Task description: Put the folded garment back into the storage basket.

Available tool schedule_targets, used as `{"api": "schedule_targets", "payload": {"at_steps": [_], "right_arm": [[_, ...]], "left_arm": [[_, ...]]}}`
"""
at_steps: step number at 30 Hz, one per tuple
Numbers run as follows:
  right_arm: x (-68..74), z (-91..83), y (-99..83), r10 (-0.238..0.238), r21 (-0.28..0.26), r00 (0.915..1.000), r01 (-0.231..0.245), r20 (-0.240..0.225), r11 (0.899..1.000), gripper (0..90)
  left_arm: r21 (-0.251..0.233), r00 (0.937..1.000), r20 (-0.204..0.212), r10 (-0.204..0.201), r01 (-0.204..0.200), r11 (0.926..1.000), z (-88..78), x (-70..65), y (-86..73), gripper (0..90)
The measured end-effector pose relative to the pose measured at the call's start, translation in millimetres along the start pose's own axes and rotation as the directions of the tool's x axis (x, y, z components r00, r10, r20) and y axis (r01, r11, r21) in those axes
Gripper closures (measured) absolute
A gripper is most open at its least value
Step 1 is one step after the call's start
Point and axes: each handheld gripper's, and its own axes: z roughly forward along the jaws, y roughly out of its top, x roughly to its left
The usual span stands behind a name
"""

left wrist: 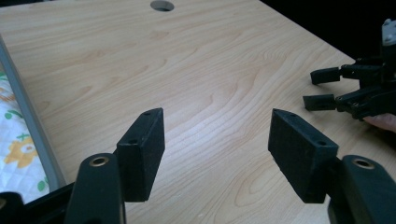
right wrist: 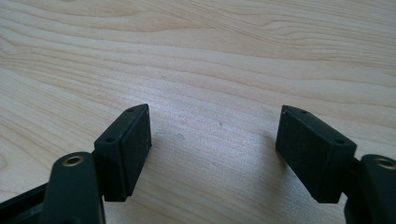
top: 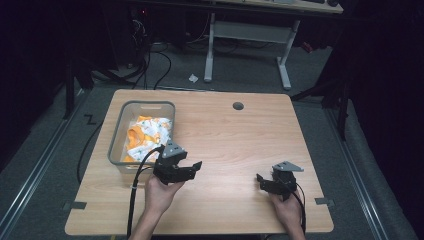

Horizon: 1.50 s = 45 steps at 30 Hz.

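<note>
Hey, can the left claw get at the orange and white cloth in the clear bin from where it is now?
Probably yes. The left claw is open and empty beside the clear bin, whose top is open, and nothing lies over the orange and white cloth. It points away, so it would need to turn back.

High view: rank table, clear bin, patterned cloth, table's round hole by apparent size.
1. table
2. clear bin
3. patterned cloth, lying inside the bin
4. round hole, smallest

No near-ties; all sit at about the same distance from the camera, so the order is safe.
</note>
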Motion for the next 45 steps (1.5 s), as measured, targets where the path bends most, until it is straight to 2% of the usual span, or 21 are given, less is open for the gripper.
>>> {"api": "schedule_targets", "payload": {"at_steps": [3, 13, 27, 40, 45], "right_arm": [[0.0, 0.0, 0.0, 0.0, 0.0, 1.0, 0.0, 0.0, 1.0, 26.9], [0.0, 0.0, 0.0, 0.0, 0.0, 1.0, 0.0, 0.0, 1.0, 26.9], [0.0, 0.0, 0.0, 0.0, 0.0, 1.0, 0.0, 0.0, 1.0, 26.9], [0.1, -0.1, 0.0, 0.001, 0.001, 1.0, -0.001, 0.0, 1.0, 26.9], [0.1, -0.1, 0.0, 0.001, 0.001, 1.0, -0.001, 0.0, 1.0, 26.9]], "left_arm": [[0.019, 1.0, 0.002, 0.003, -0.003, 0.9998, 4.6, -1.1, -3.7, 36.7], [0.019, 0.9995, 0.01, -0.031, 0.031, 0.9994, 11.8, -1.6, -14.4, 36.8], [0.065, 0.9992, 0.018, -0.037, 0.036, 0.9973, 31.9, -6.4, -27.2, 37.1], [0.099, 0.9993, -0.01, -0.035, 0.036, 0.9944, 49.6, -6.4, -38.9, 37.2], [0.107, 0.9987, -0.023, -0.045, 0.047, 0.9931, 54.9, -4.4, -44.0, 37.2]]}}
